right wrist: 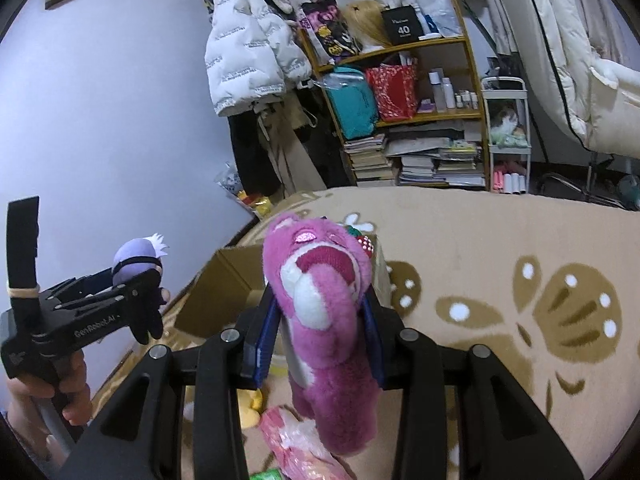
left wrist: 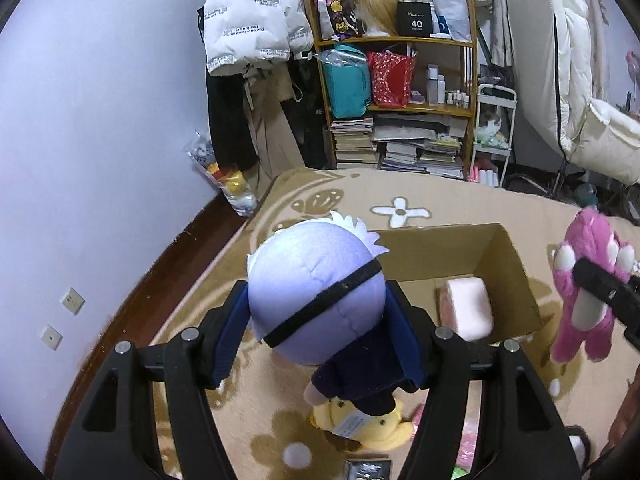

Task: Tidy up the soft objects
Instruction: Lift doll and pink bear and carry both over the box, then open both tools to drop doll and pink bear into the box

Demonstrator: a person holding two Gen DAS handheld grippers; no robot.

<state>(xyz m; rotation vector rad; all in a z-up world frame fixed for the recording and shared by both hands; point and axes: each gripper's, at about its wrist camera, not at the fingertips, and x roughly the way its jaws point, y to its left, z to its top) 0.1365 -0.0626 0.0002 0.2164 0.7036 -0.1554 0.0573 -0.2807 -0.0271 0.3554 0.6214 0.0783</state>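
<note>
The black box on the top shelf of the wooden bookshelf bears a white "40", with a smaller line beneath it too small to read. The left gripper, seen from the right wrist camera, carries "GenRobot.AI" in pale letters along its side. The white puffer jacket hanging beside the bookshelf is printed with repeated lines reading roughly "The only leading fashion are".

Left tongs clamp doll above carpet; box beyond.
</note>
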